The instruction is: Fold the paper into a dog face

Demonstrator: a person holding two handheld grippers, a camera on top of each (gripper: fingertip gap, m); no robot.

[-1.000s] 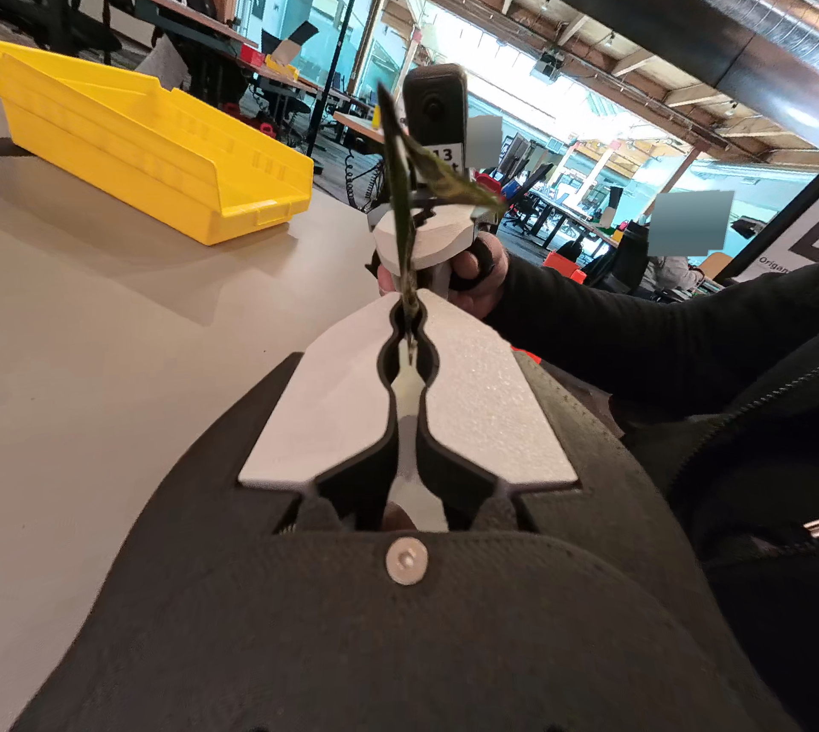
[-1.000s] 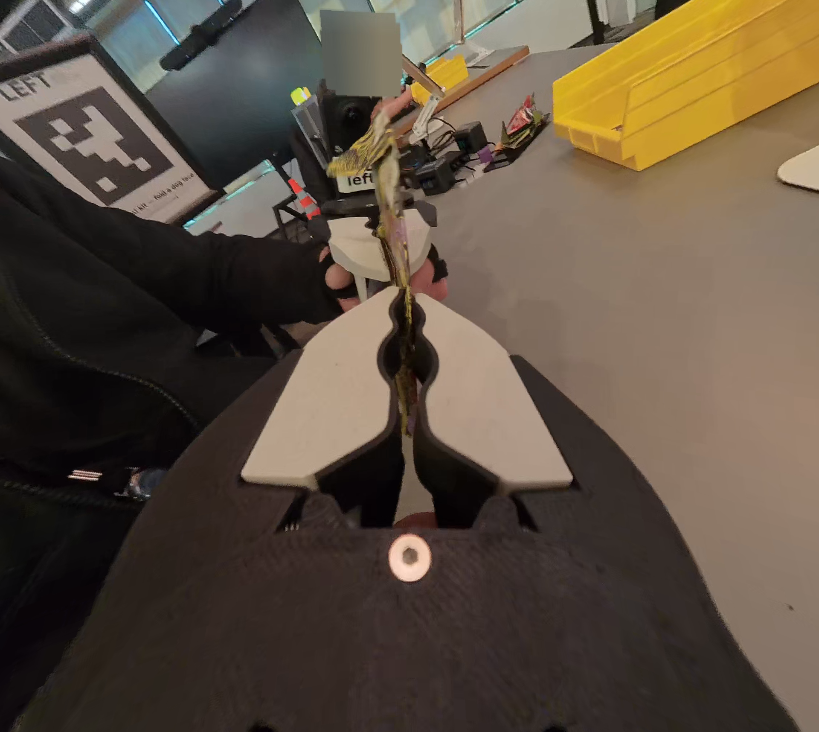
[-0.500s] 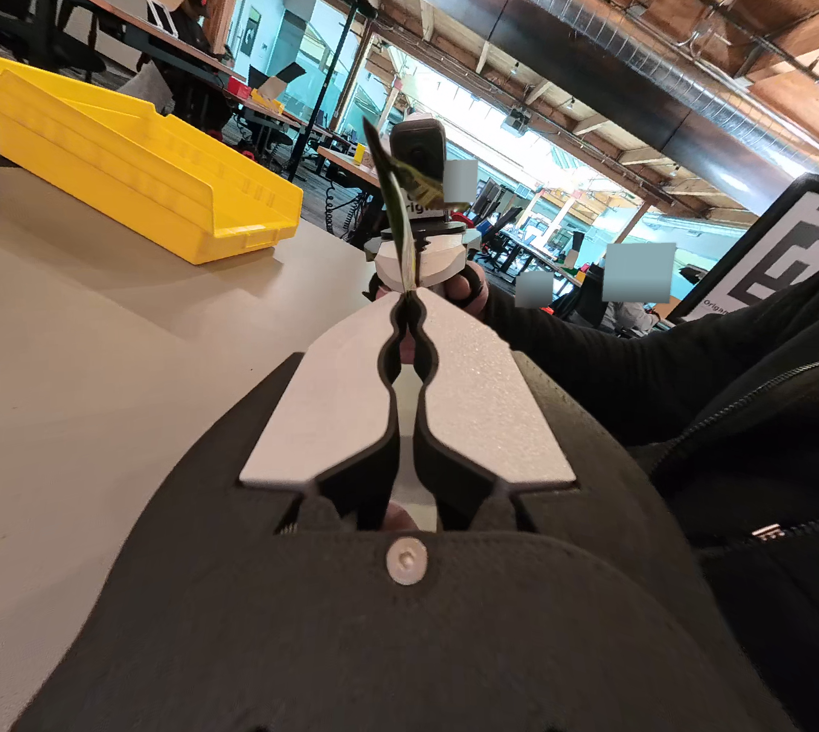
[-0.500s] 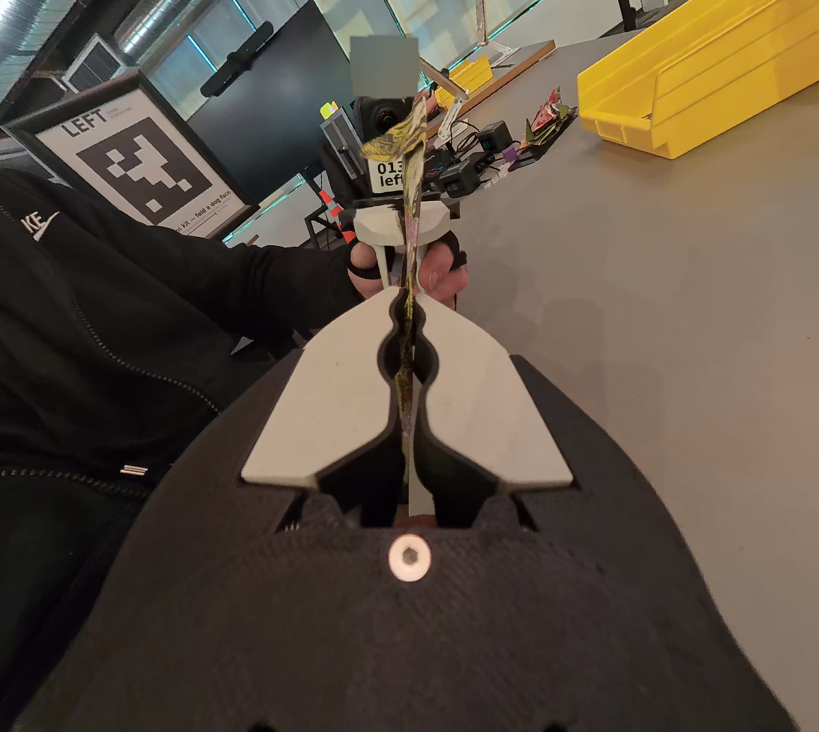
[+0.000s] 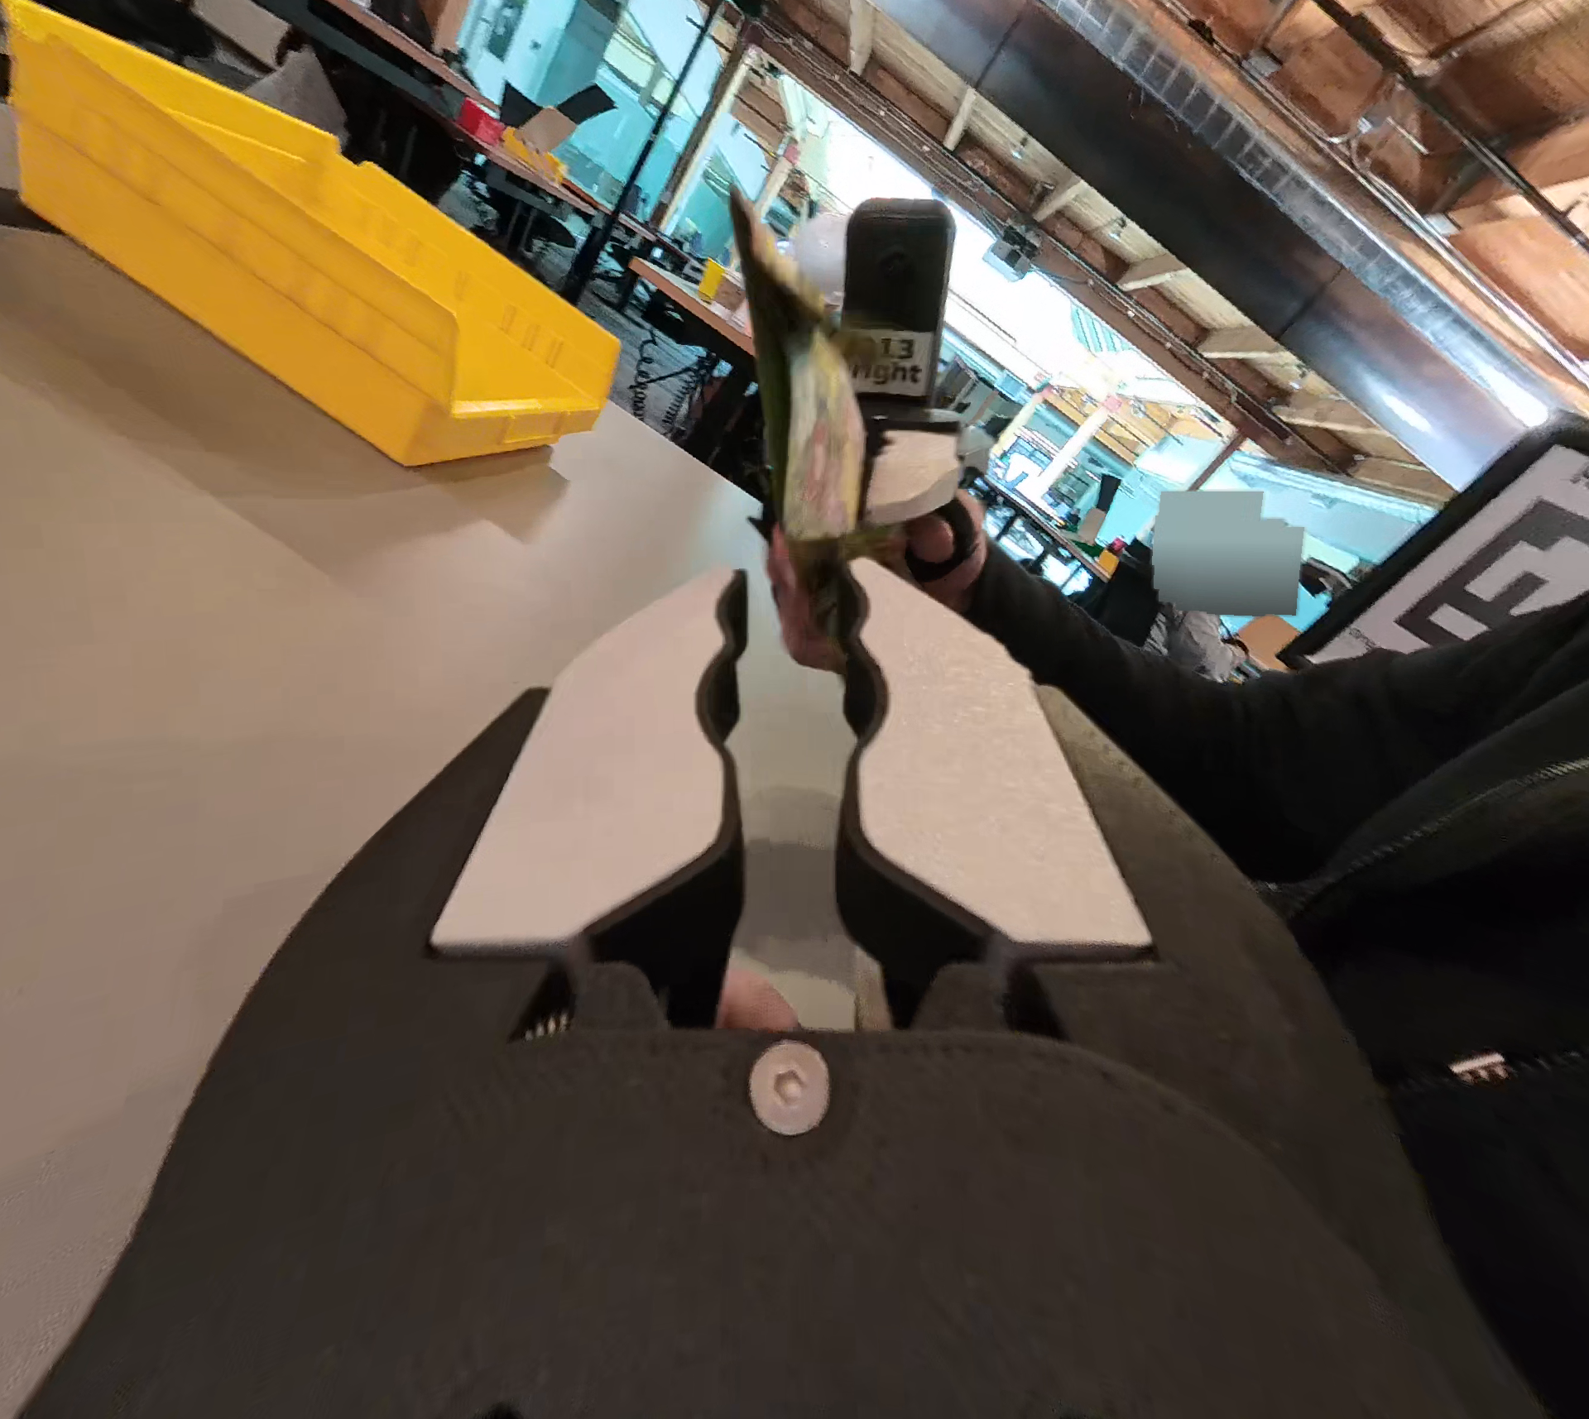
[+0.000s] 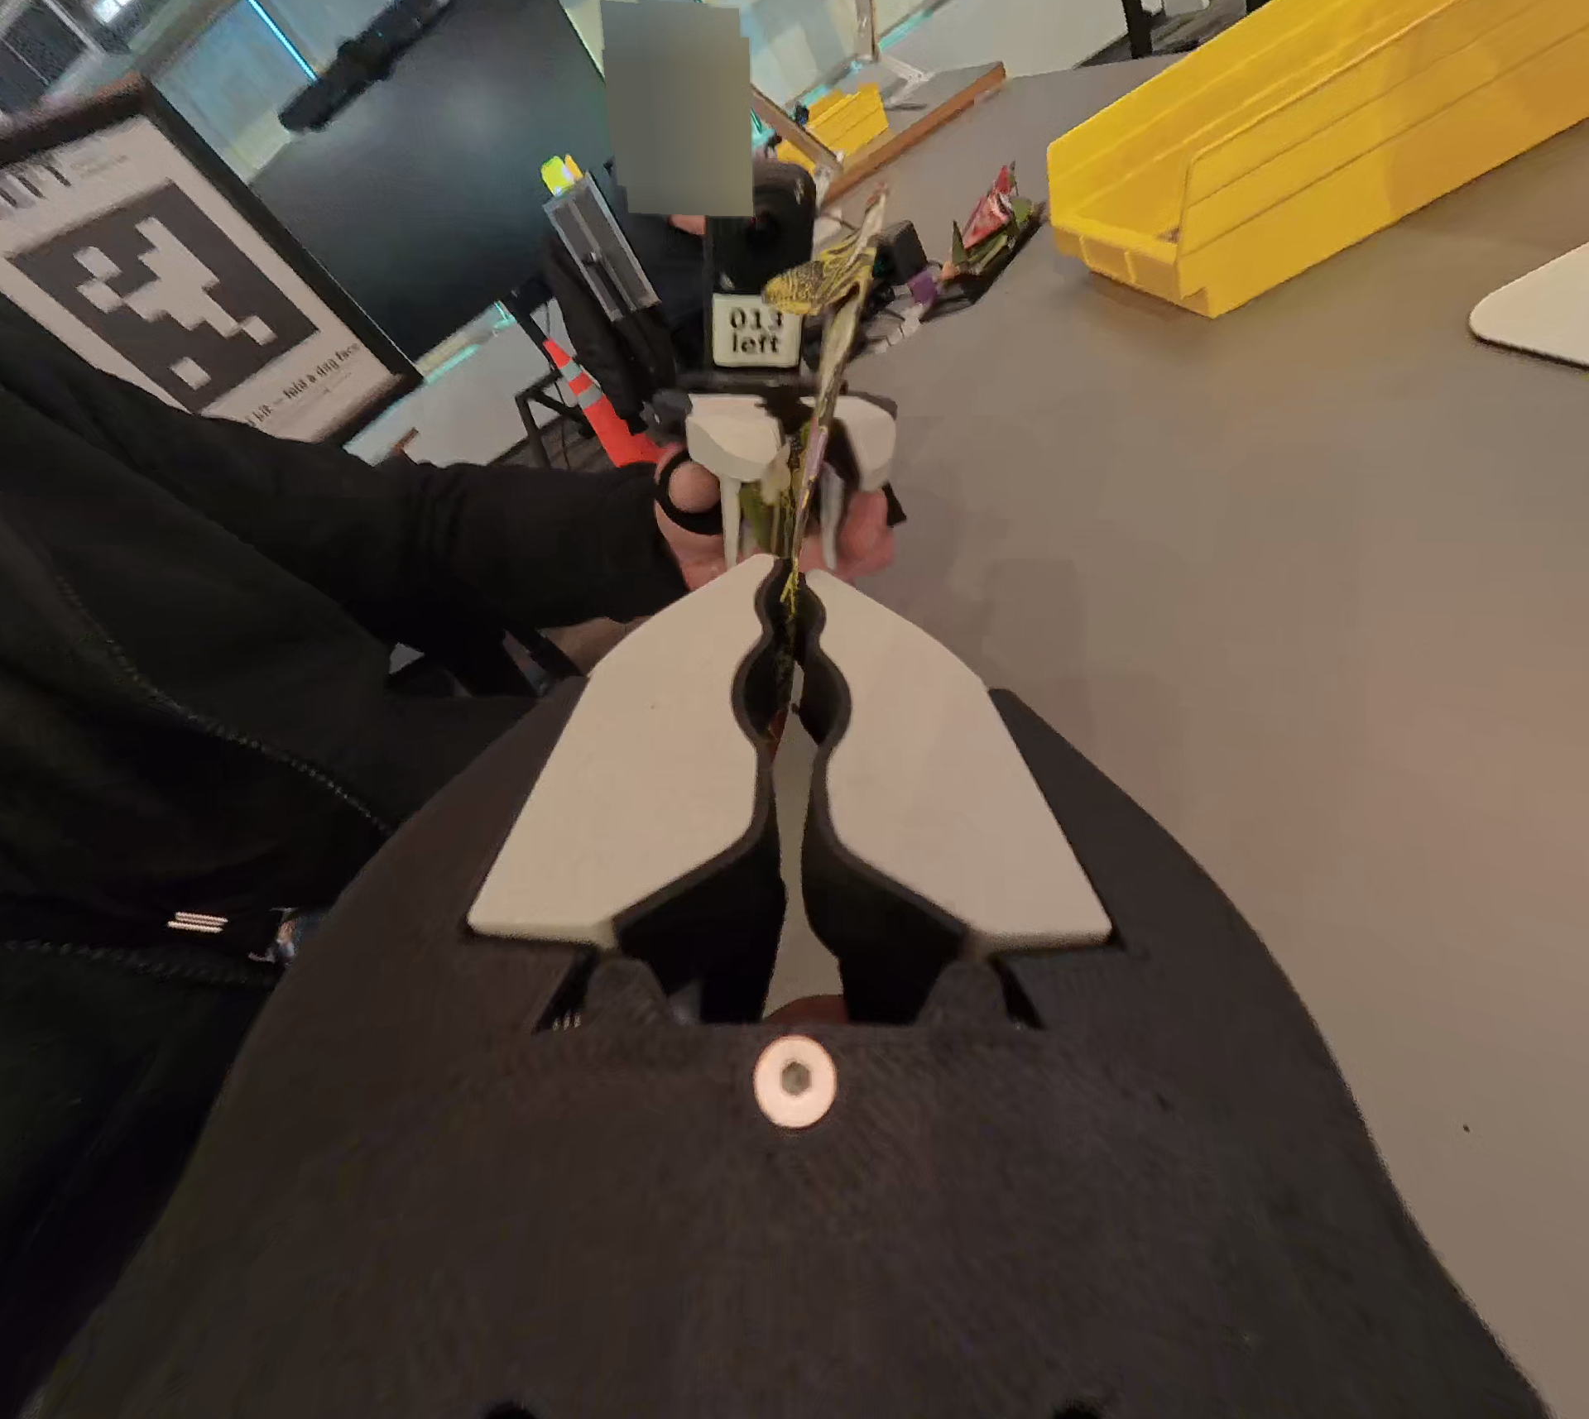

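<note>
Standing apart, the left gripper [image 5: 795, 604]'s jaws hold nothing; the paper [image 5: 808, 449] rises just beyond them, above the table [image 5: 215, 647], right of the yellow bin [image 5: 284, 295].

From the right, the right gripper [image 6: 789, 587] is clamped on the paper [image 6: 821, 380], the bin [image 6: 1324, 114] lying farther right.

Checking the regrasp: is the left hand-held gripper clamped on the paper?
No: the left hand-held gripper is open, and only the right hand-held gripper pinches the paper.
</note>
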